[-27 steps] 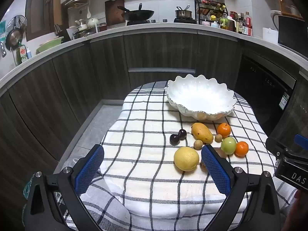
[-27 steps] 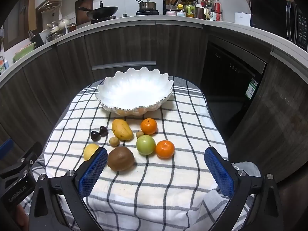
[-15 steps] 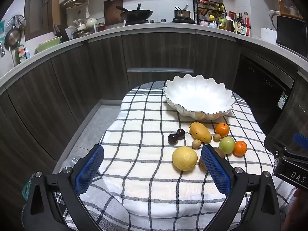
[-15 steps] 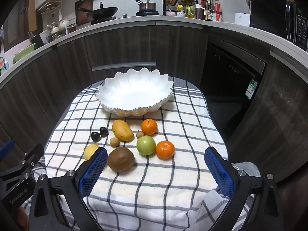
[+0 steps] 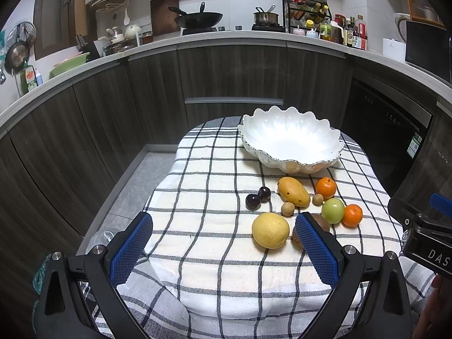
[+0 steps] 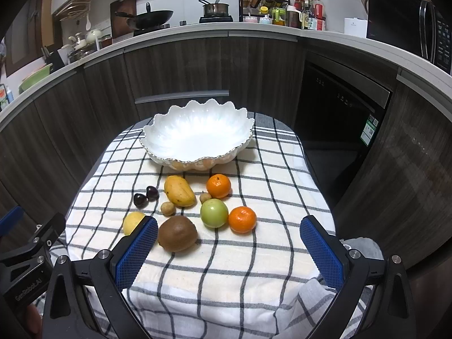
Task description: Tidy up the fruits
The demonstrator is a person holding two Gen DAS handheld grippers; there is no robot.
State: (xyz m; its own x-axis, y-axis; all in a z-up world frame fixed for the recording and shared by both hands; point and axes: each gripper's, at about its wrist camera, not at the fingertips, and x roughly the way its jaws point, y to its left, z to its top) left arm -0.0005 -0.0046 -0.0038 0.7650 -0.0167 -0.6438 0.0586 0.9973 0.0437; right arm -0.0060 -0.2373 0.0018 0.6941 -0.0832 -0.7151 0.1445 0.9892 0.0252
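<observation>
A white scalloped bowl (image 5: 291, 144) (image 6: 197, 138) stands empty at the far end of a checked tablecloth (image 5: 209, 226). In front of it lie a mango (image 6: 179, 190), two oranges (image 6: 218, 186) (image 6: 242, 219), a green apple (image 6: 214, 212), a kiwi (image 6: 177, 233), a lemon (image 5: 270, 230), two dark plums (image 6: 140, 199) and two small brown fruits (image 6: 167, 208). My left gripper (image 5: 223, 245) is open and empty, near the lemon. My right gripper (image 6: 230, 251) is open and empty, just short of the kiwi.
Dark kitchen cabinets (image 5: 226, 84) curve around the table on three sides. A dishwasher (image 6: 339, 104) stands to the right. The counter (image 5: 226, 34) holds a wok, a pot and a bottle rack. The other gripper shows at the edge of each view (image 5: 423, 240) (image 6: 25, 254).
Both grippers have drifted only slightly; the fruit sits a touch left and lower in the left wrist view. No fruit has moved and both grippers stay open.
</observation>
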